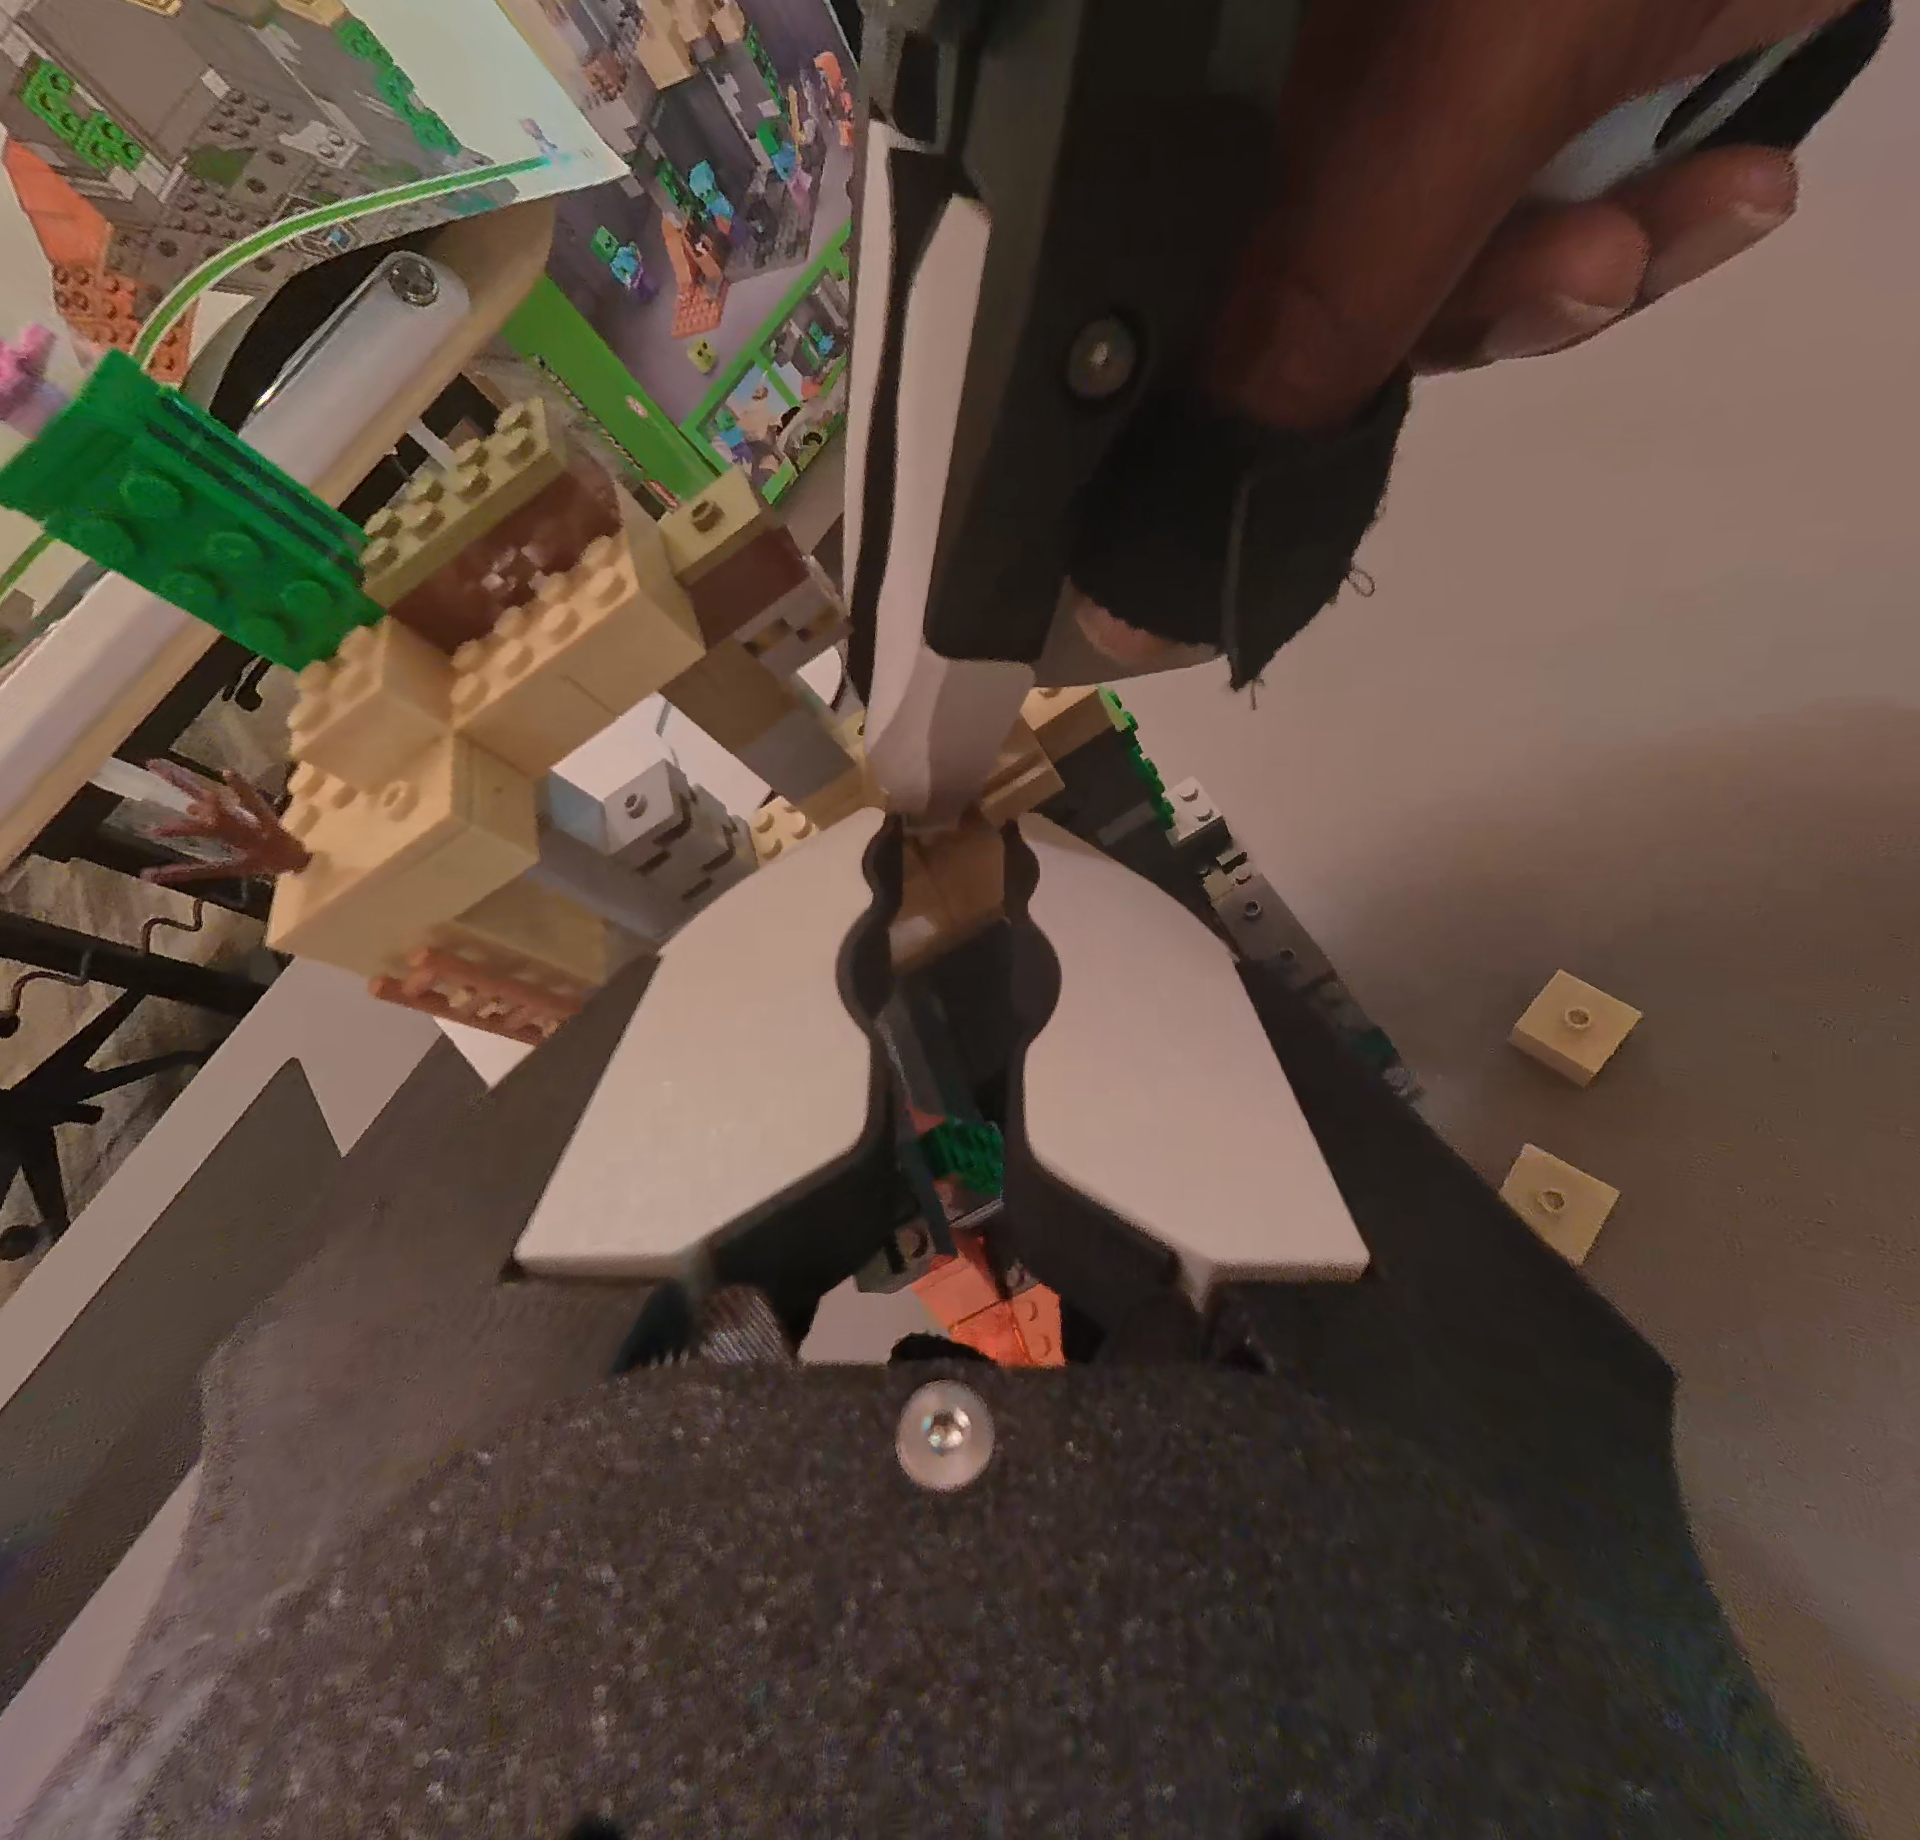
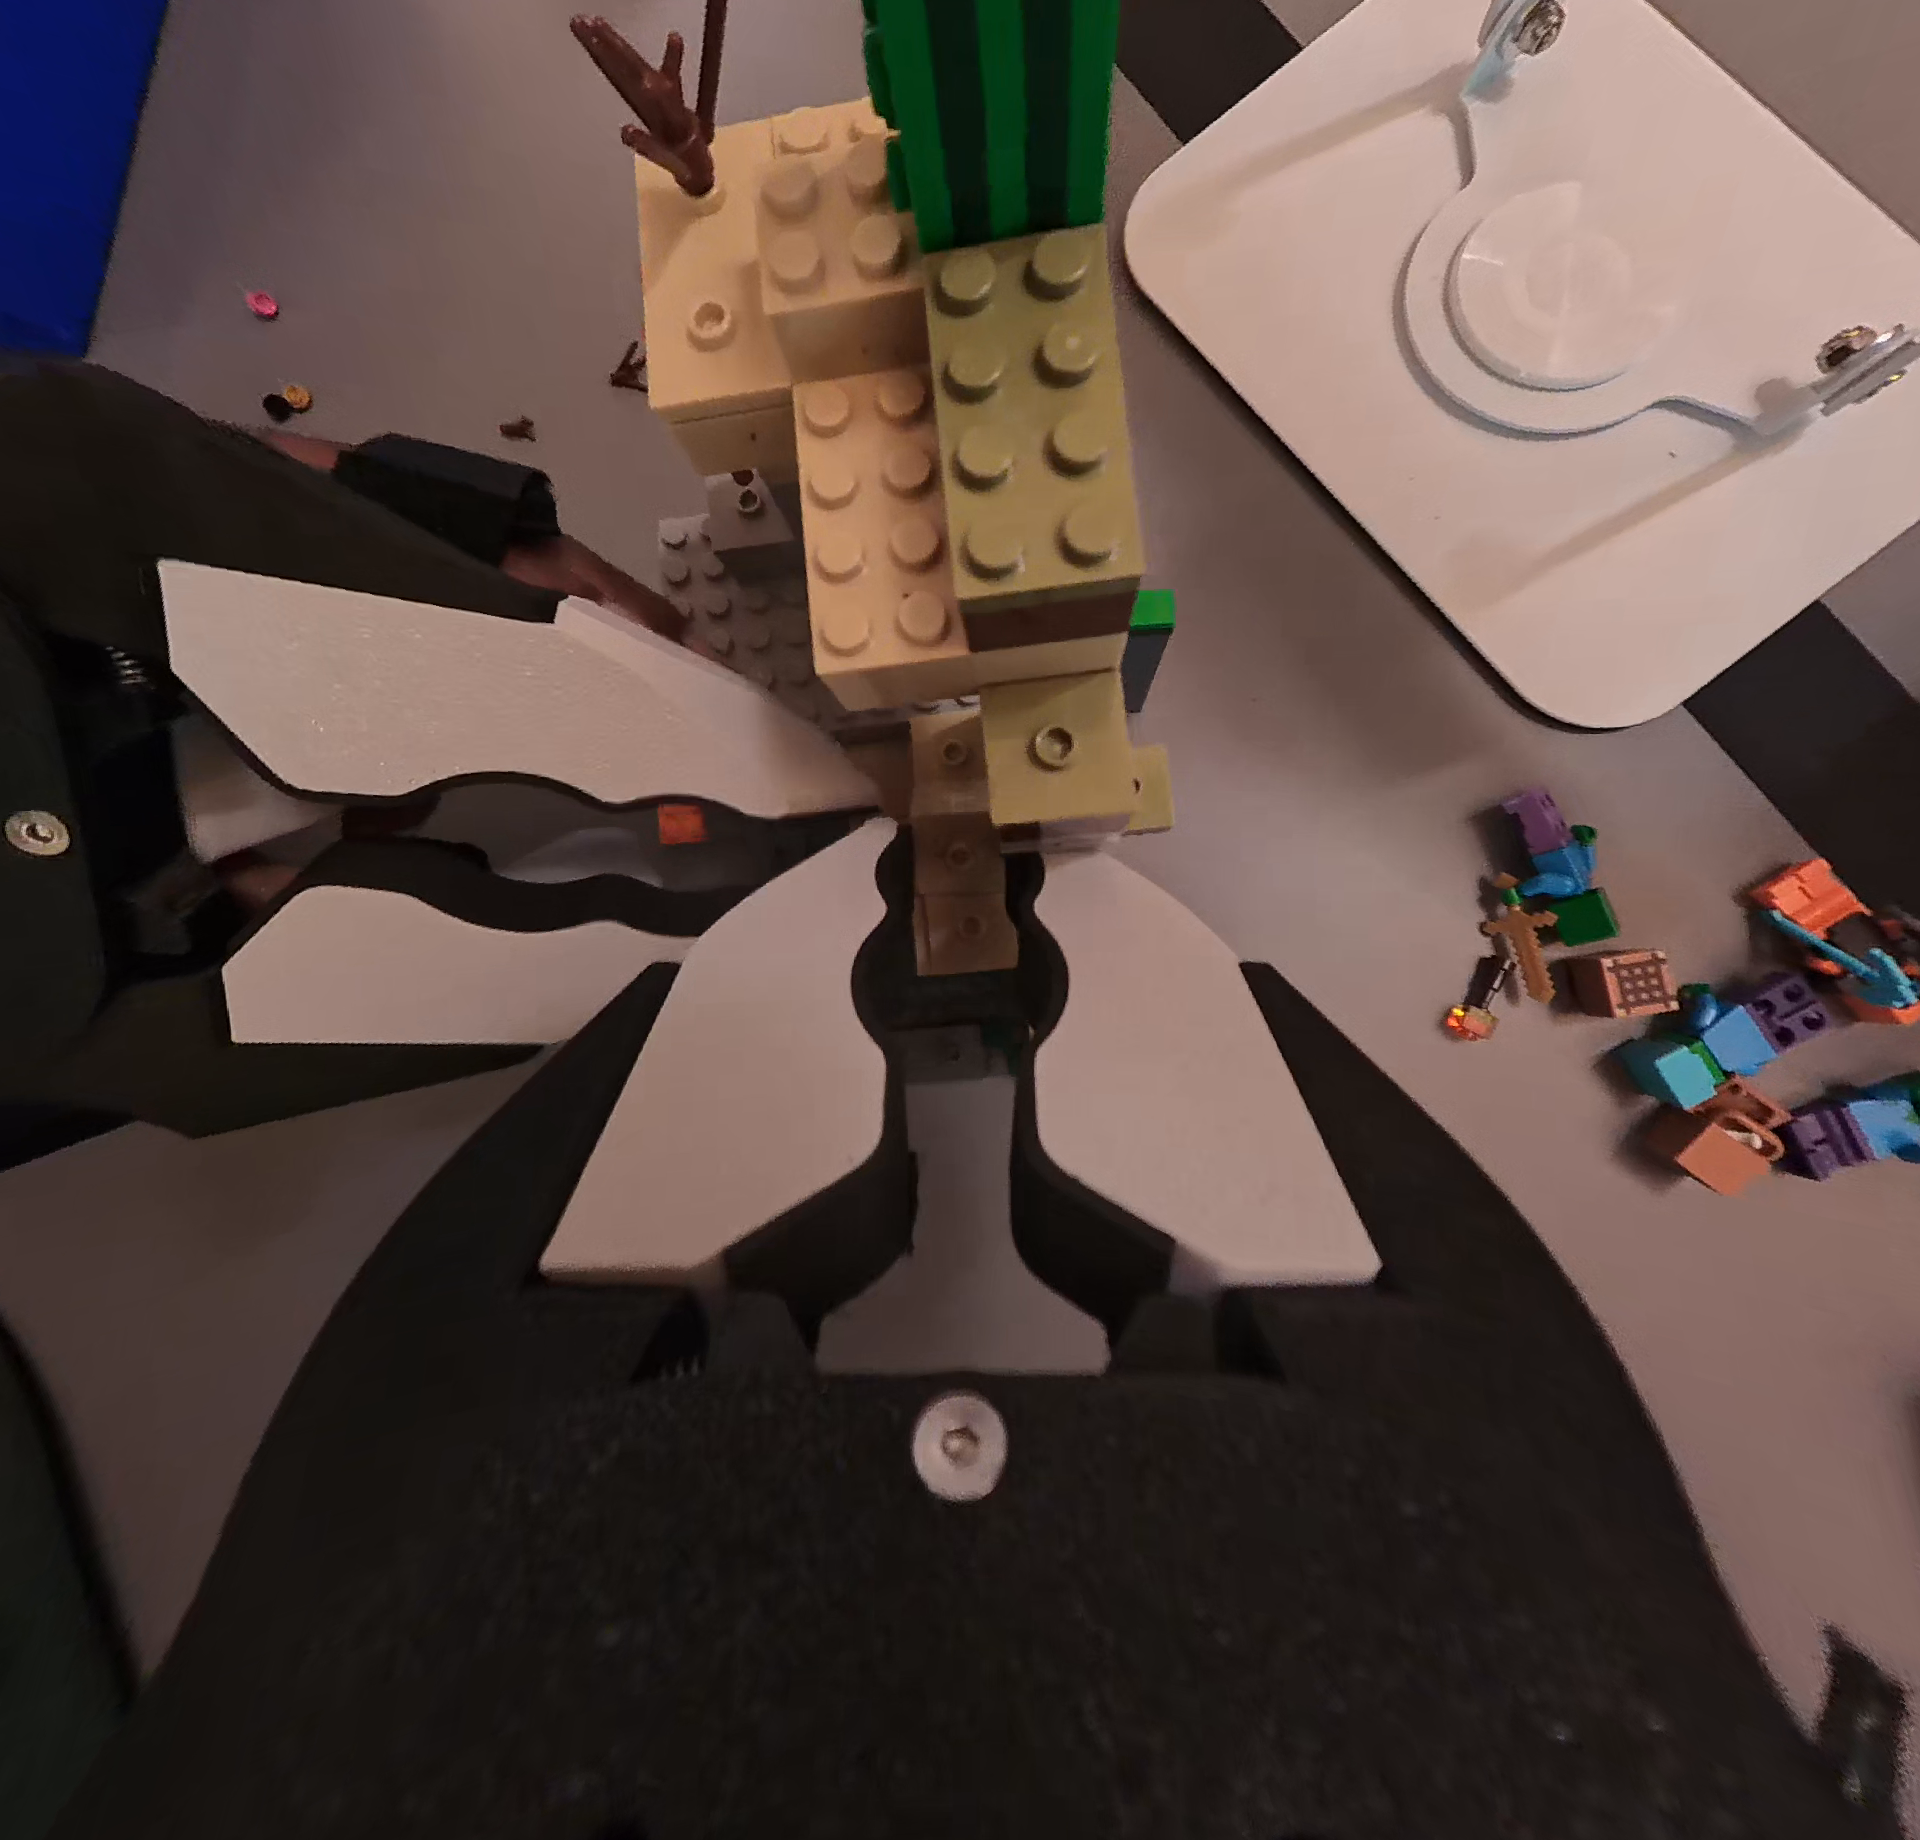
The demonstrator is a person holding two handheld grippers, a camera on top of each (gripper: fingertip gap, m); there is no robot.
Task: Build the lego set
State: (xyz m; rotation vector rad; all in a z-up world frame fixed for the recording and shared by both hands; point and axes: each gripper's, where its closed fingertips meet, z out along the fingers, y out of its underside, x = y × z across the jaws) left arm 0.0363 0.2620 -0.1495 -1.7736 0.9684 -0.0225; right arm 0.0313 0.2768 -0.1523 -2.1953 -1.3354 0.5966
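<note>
Well advanced, by the look of it: a stepped tan, olive and brown plastic brick model standing on the grey tabletop, topped by a striped green cactus column and a brown dead-bush sprig. Left to place: two loose tan square tiles and, probably, a scatter of small blocky figures (pink and dark bits too, farther off). Right gripper narrowed onto the model's low tan tile strip, at its near edge. Left gripper likewise clamped on that strip, from the side, tips almost meeting.
</note>
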